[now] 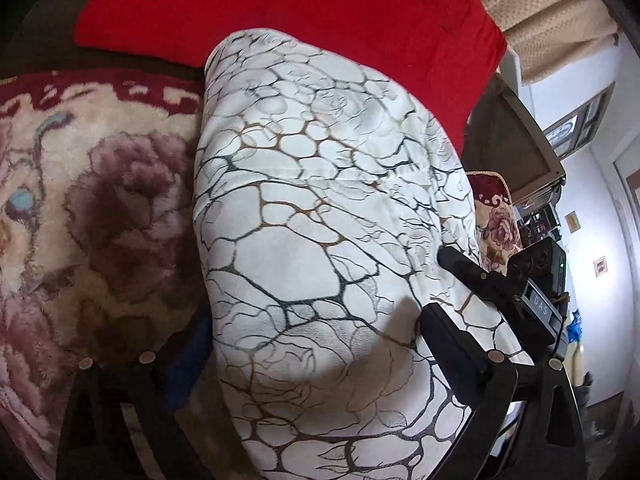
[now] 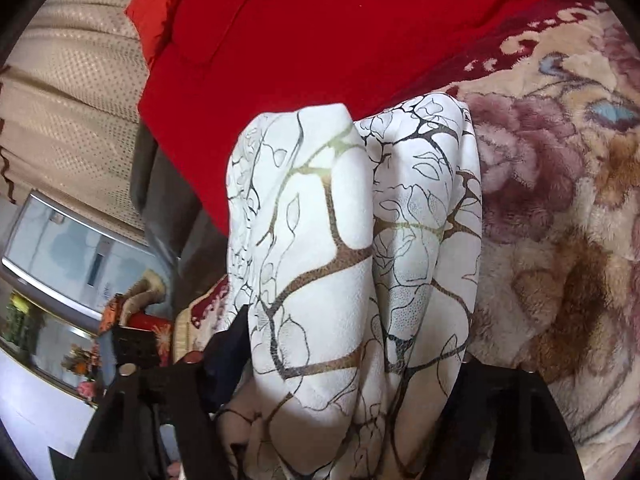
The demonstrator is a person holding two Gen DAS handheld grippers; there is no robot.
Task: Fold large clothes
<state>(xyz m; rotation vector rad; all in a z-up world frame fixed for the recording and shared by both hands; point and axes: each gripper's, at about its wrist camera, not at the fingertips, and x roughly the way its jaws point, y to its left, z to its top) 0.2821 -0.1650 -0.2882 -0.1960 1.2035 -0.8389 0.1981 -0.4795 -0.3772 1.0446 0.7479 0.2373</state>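
- jaws of both grippers stand either side of the same white patterned garment [image 1: 312, 240]: in the left wrist view the left gripper [image 1: 316, 364] has one finger [image 1: 456, 344] lying on the cloth at lower right and the other sunk behind the fold at lower left, so i cannot tell whether it pinches.
- right gripper [image 2: 340, 396] looks closed on a bunched double fold that fills the lower centre of the right wrist view, cloth squeezed between its dark fingers [image 2: 228, 344].
- garment hangs or drapes in a long folded strip over the floral blanket [image 1: 80, 208], with the red bedding [image 1: 304, 16] across the top of the frame.
- step, as i judge it: mid-fold, carrying the doubled cloth.
- next move calls for laying it flat and square on the blanket, edges aligned, before letting go.
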